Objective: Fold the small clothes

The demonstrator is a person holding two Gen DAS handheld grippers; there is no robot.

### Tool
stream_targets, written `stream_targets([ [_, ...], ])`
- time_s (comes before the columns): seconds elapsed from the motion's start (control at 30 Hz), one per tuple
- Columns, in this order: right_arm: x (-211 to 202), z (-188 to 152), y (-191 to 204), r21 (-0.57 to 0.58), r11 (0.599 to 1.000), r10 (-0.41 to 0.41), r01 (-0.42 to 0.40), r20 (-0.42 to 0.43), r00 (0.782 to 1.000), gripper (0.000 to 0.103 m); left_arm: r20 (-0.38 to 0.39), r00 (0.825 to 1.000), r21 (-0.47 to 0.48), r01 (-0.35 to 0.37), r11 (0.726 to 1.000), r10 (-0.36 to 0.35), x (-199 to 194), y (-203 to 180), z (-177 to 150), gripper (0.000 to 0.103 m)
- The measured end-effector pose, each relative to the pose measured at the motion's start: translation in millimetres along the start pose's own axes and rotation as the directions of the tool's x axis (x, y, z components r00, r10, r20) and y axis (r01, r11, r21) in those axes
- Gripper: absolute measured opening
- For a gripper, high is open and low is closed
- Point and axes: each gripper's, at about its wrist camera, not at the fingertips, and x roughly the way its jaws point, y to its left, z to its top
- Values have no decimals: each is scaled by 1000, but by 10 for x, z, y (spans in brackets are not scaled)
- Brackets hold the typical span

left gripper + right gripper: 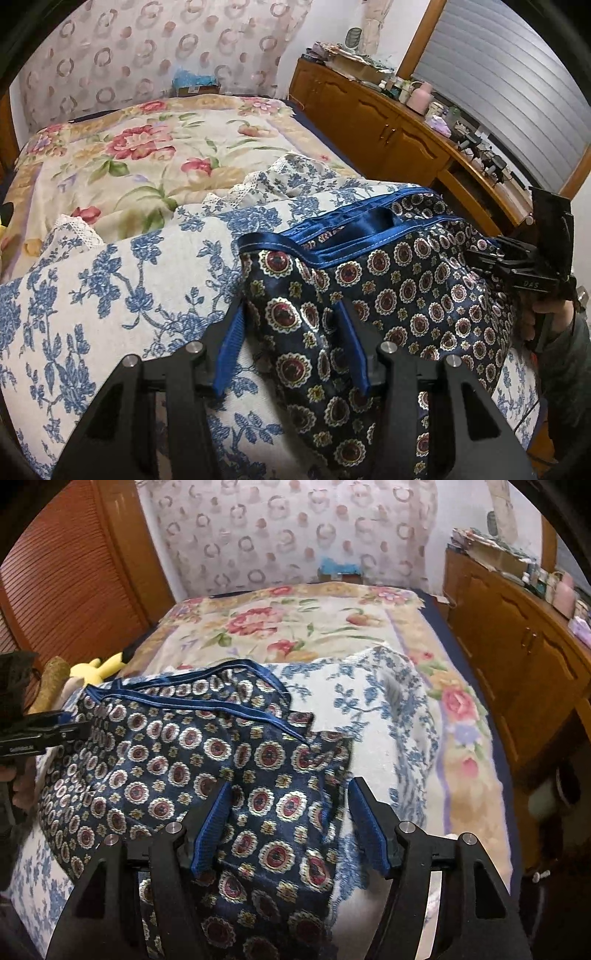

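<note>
Nearest to us, the left gripper (291, 339) has its blue fingers (231, 349) parted around the left corner of the dark patterned shorts (388, 295); one pad sits over the fabric, the other beside its edge, and we see no squeeze. The right gripper (288, 823) likewise straddles the right edge of the shorts (184, 760), fingers (210, 827) apart, cloth lying loose between them. The shorts lie spread on a blue-flowered white cloth (110, 288), satin waistband (354, 229) on their far side. That cloth covers the near end of the bed (129, 155) with its floral blanket. Right of the shorts stands a wooden cabinet (373, 122); left of them, a yellow plush toy (99, 666)
</note>
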Motion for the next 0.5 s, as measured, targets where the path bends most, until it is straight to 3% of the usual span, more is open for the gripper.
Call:
stream_targets([
  [0.03, 5, 3, 20, -6, 1000, 12, -12, -1, 1000, 57, -1, 1000, -3, 7, 1000, -7, 4, 8, 4, 38],
  [0.1, 12, 5, 57, -4, 998, 58, -58, -5, 998, 34, 3, 1000, -7, 19, 1000, -19, 6, 25, 8, 29],
  [0.13, 12, 2, 62, 1, 998, 67, -67, -5, 998, 33, 3, 1000, -8, 25, 1000, -25, 10, 38, 10, 25],
  [0.17, 3, -6, 78, -1, 996, 87, -87, -2, 996, 20, 3, 1000, -12, 23, 1000, -23, 8, 41, 10, 17],
  [0.2, -25, -14, 98, -1, 995, 102, -102, 9, 995, 15, -2, 999, -18, 32, 999, -32, 7, 52, 12, 10],
  [0.3, -106, -41, 193, -29, 997, 74, -73, 32, 997, 11, 15, 999, -12, 45, 999, -45, -62, 31, 0, 3],
  [0.5, -477, -35, 405, -46, 997, 66, -59, 158, 985, 9, 127, 990, 20, 56, 998, -58, -537, -119, -24, 3],
])
